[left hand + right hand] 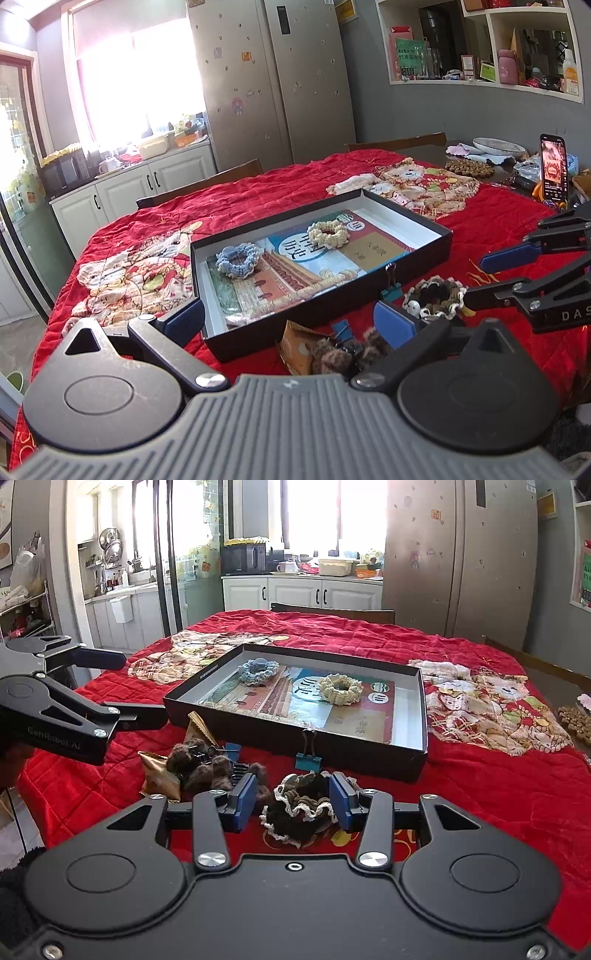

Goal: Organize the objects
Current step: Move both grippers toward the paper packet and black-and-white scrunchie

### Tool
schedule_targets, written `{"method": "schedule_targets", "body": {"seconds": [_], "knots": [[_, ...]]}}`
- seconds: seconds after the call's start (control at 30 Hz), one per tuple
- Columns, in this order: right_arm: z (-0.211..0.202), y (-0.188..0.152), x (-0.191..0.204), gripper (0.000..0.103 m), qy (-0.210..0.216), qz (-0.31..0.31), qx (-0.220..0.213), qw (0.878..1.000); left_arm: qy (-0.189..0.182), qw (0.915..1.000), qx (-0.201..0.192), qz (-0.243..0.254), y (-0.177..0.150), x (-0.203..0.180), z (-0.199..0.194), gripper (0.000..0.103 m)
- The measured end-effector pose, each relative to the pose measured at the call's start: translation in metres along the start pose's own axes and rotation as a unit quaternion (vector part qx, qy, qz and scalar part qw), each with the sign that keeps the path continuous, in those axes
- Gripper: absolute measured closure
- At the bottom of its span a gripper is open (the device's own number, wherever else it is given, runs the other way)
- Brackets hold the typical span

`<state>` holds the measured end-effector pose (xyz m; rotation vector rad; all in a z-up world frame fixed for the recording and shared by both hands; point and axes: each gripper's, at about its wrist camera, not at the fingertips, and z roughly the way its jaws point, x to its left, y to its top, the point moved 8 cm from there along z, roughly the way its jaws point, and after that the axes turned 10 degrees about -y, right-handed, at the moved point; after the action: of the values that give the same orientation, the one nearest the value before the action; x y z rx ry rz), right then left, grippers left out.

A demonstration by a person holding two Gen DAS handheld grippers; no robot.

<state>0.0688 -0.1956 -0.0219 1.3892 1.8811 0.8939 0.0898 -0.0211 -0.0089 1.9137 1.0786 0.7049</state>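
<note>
Right wrist view: right gripper point(292, 801) is straddling the brown scrunchie point(301, 808), pads not yet clamping; left gripper point(291, 317) is hovering wide beside the box point(406, 271).

Quilted red cloth cover point(480, 794) on table, soft, matt, with stitched patchwork patches. Black tray point(423, 716) looks like matt cardboard, pale inside walls. Book point(295, 701) in it has glossy printed paper cover. Blue scrunchie point(258, 670), cream scrunchie point(340, 688) and brown scrunchie point(299, 808) are crocheted yarn, rough, ruffled. Teal binder clip point(308, 755) painted metal with wire handles. Gold wrapper point(159, 775) crinkled, shiny foil. Right gripper point(293, 801) matt black hard finish, shiny metal screws, smooth blue pads point(245, 797). Left gripper point(288, 321) likewise, ribbed grey body.
</note>
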Motion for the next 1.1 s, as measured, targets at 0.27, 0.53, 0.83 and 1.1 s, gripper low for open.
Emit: {"method": "schedule_targets", "body": {"seconds": [0.27,0.53,0.83,1.1], "knots": [[0.0,-0.006,-0.002,0.061,0.0,0.005,-0.008,1.0,-0.003,0.9999,0.015,-0.005,-0.015,-0.002,0.001,0.001],[0.001,-0.014,0.006,0.061,0.021,0.002,-0.014,1.0,-0.01,0.9994,0.029,-0.016,-0.029,-0.003,0.003,0.001],[0.008,-0.019,0.008,0.062,0.004,-0.01,-0.015,1.0,-0.011,0.9986,0.049,-0.018,-0.048,-0.006,0.012,0.001],[0.018,-0.03,0.009,0.062,0.007,-0.012,0.007,1.0,-0.015,0.9975,0.063,-0.028,-0.061,-0.006,0.021,0.003]]}}
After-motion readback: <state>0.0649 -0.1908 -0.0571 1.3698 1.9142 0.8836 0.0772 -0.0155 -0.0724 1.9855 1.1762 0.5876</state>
